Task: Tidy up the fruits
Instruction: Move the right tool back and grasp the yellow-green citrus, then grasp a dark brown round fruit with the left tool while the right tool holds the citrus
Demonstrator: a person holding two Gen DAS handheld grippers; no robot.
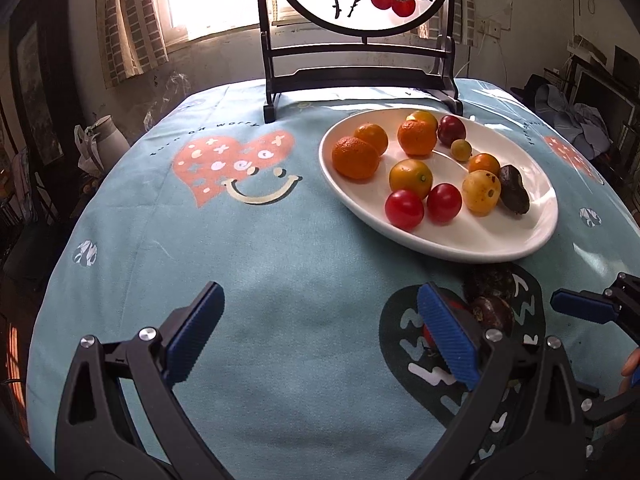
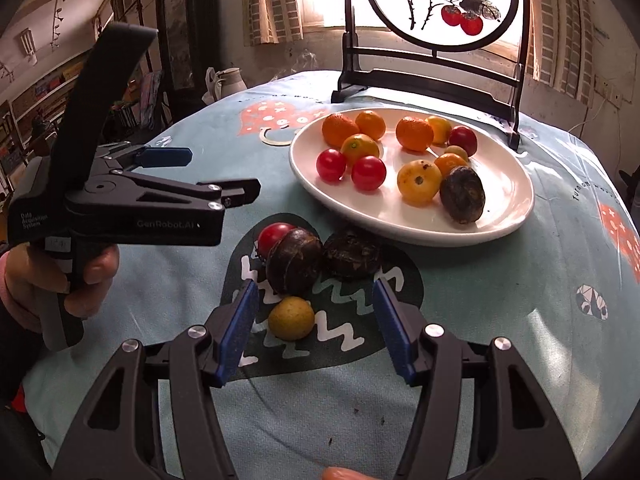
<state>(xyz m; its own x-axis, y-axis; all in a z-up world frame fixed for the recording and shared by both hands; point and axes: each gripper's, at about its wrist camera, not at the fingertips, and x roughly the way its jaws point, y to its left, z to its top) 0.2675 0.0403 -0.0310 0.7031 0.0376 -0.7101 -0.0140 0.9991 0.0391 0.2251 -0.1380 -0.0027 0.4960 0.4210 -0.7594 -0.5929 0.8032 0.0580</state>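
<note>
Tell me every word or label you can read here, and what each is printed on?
"GenRobot.AI": side of the left gripper.
"Data Acquisition System": small print on the same gripper's body.
"turn off worry": tablecloth, above the pink heart; partly blurred, my best reading.
Nothing else readable.

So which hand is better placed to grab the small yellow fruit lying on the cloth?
Right. The right gripper is open with the small yellow fruit between its fingers. The left gripper faces bare tablecloth.

White plate (image 2: 516, 204), orange and red fruits (image 2: 414, 133), teal tablecloth (image 1: 280, 280) with coral hearts.
</note>
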